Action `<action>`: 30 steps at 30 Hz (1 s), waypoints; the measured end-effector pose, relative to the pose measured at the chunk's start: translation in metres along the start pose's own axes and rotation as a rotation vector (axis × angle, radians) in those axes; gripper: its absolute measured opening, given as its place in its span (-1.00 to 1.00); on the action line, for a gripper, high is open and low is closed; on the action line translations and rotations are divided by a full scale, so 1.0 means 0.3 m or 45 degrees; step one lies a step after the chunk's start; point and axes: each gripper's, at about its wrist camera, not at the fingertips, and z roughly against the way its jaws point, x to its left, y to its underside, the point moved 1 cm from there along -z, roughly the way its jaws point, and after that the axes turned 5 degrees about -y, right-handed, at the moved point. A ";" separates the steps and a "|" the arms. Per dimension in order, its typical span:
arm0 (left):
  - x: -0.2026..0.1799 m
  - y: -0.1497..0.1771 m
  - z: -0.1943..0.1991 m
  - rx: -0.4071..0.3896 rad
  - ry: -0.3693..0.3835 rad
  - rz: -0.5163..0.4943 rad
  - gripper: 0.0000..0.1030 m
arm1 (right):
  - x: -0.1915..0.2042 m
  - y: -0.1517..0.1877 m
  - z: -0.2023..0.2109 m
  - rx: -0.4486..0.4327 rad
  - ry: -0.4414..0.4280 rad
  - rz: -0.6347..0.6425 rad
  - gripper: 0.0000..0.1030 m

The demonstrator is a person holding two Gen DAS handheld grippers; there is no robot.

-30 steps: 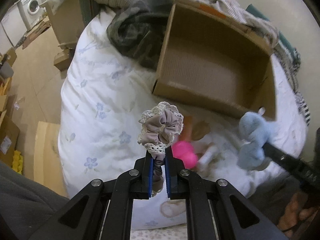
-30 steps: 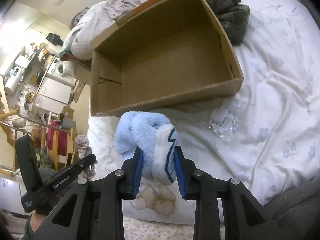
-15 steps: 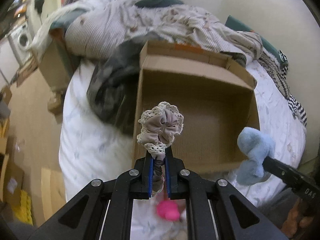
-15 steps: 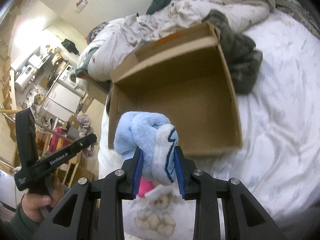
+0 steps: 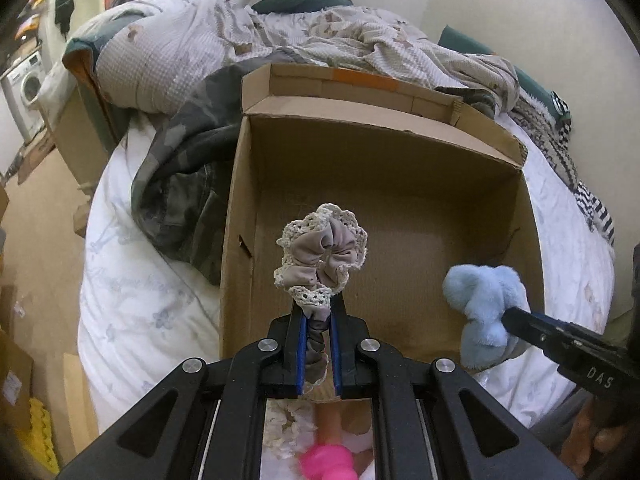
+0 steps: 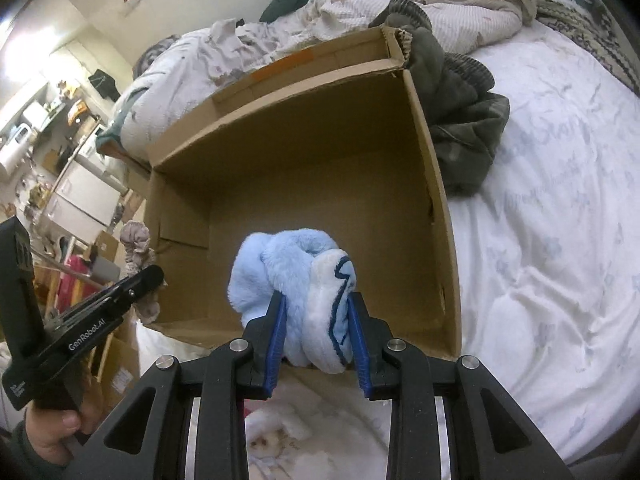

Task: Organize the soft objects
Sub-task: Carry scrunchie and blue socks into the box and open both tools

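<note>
Left wrist view. Cardboard box [image 5: 384, 184] lay open on the bed [image 5: 132, 312], flaps up; the floor and walls in view held nothing. Left tongs [image 5: 318, 320] were clamped narrowly on the stem of a taupe scrunchie [image 5: 322, 258] with cream lace trim, the ruffle standing upright above the box's near wall, over the interior. Right tongs [image 5: 508, 320] came in from the right edge, gripping a blue plush toy [image 5: 484, 304] over the box's near right corner. A pink toy [image 5: 326, 460] lay on the bed below the tongs, blurred. Compared with a second ago, the box had swung from upper right to dead centre and the pink toy had dropped to the bottom edge (both tongs had carried their loads toward the box). A camouflage garment [image 5: 180, 184] was heaped against the box's left wall; crumpled bedding [image 5: 240, 40] lay behind; a washing machine [image 5: 26, 84] stood far left, tan floor below it.

Right wrist view. Box [image 6: 432, 200] again showed a bare bottom. Right tongs [image 6: 318, 320] pinched the blue plush [image 6: 296, 276], held just above the near rim. Left tongs [image 6: 154, 276] entered at left with the scrunchie [image 6: 138, 246] beside the box's left wall, a hand [image 6: 52, 432] on the grip. The box loomed larger than earlier. White floral sheet [image 6: 560, 240] spread right; a cluttered kitchen area sat far left.
</note>
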 end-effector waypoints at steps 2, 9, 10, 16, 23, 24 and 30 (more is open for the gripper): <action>0.003 -0.001 -0.008 -0.007 -0.012 0.004 -0.82 | -0.001 0.001 -0.006 0.002 0.014 0.006 -0.38; 0.003 0.001 -0.034 0.003 -0.001 0.025 -0.82 | -0.016 -0.003 -0.014 0.008 0.028 -0.017 -0.37; 0.001 0.001 -0.037 0.005 -0.002 0.022 -0.82 | -0.014 -0.002 -0.014 0.008 0.030 -0.013 -0.37; 0.001 0.008 -0.048 0.012 -0.005 0.017 -0.82 | -0.012 -0.007 -0.021 0.013 0.034 -0.008 -0.36; -0.008 0.013 -0.049 0.004 -0.024 -0.005 -0.80 | -0.012 -0.005 -0.023 0.016 0.038 -0.013 -0.15; -0.010 0.014 -0.051 0.007 -0.026 -0.009 -0.80 | -0.014 -0.006 -0.024 0.021 0.039 -0.017 -0.11; -0.012 0.016 -0.051 0.020 -0.036 -0.002 -0.15 | -0.010 -0.003 -0.033 0.043 0.039 -0.016 0.18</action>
